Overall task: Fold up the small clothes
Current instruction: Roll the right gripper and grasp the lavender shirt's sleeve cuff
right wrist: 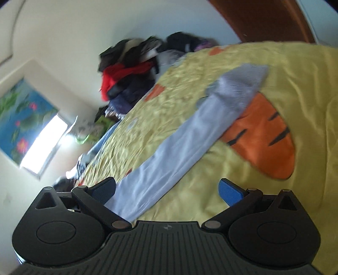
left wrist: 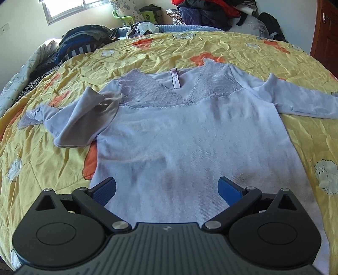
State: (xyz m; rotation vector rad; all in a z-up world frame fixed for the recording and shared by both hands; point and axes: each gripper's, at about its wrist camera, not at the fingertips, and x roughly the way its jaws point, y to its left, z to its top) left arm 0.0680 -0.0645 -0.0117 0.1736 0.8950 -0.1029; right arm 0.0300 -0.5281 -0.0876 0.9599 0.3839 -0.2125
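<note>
A pale lavender long-sleeved top (left wrist: 179, 135) with a lace V-neck lies face up on the yellow bedspread (left wrist: 243, 48), neck pointing away. Its left sleeve (left wrist: 80, 122) is bent and crumpled; the other sleeve (left wrist: 302, 101) stretches out to the right. My left gripper (left wrist: 166, 190) hovers open over the hem end of the top, holding nothing. In the blurred, tilted right wrist view, one sleeve (right wrist: 179, 148) with a lace cuff (right wrist: 238, 86) runs diagonally across the bedspread (right wrist: 306, 84). My right gripper (right wrist: 166, 190) is open above the sleeve's near end, with nothing between its fingers.
A pile of dark striped clothes (left wrist: 84, 40) lies at the bed's far left corner. A heap of clothes (left wrist: 211, 12) is stacked behind the bed. A wooden door (left wrist: 327, 31) stands at the right. An orange tiger-striped patch (right wrist: 268, 135) marks the bedspread beside the sleeve.
</note>
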